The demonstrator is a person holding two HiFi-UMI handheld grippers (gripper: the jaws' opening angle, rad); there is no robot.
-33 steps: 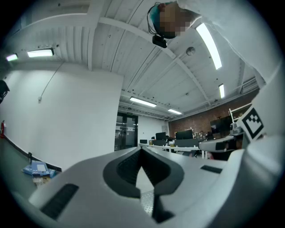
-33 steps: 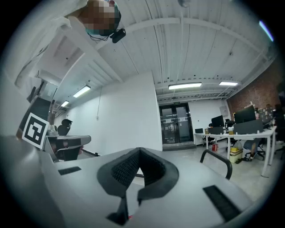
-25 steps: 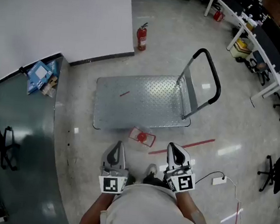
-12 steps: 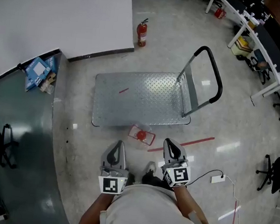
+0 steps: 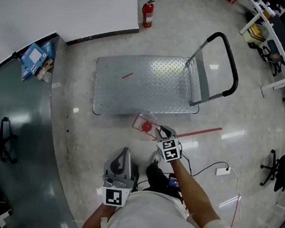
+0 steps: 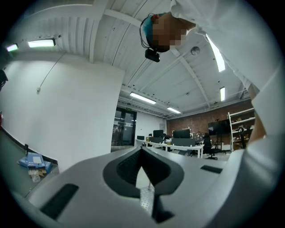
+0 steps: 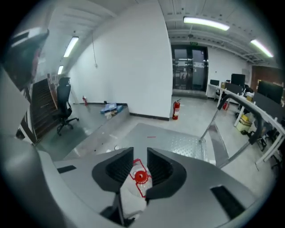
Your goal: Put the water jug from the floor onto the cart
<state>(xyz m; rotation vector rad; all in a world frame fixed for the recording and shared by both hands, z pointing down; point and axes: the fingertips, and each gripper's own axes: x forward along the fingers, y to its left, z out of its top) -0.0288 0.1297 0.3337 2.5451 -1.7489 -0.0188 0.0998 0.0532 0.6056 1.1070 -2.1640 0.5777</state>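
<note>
Polished office floor [image 5: 74, 134]. The jug [image 5: 145, 125] sits just beside the cart's [image 5: 145, 86] near edge: probably heavy, slick; I'd take its red handle. My right gripper [image 5: 163, 133], jaws just opening, frames it untouched. Left gripper [image 5: 123, 152] closed, empty.

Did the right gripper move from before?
Yes. The right gripper moved toward the cart and the water jug. Its jaws have just been opening, with the jug seen between them.

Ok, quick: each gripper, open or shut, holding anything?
Left gripper: shut, empty.
Right gripper: open, jaws have just been opening; jug shows between them, not gripped.
</note>
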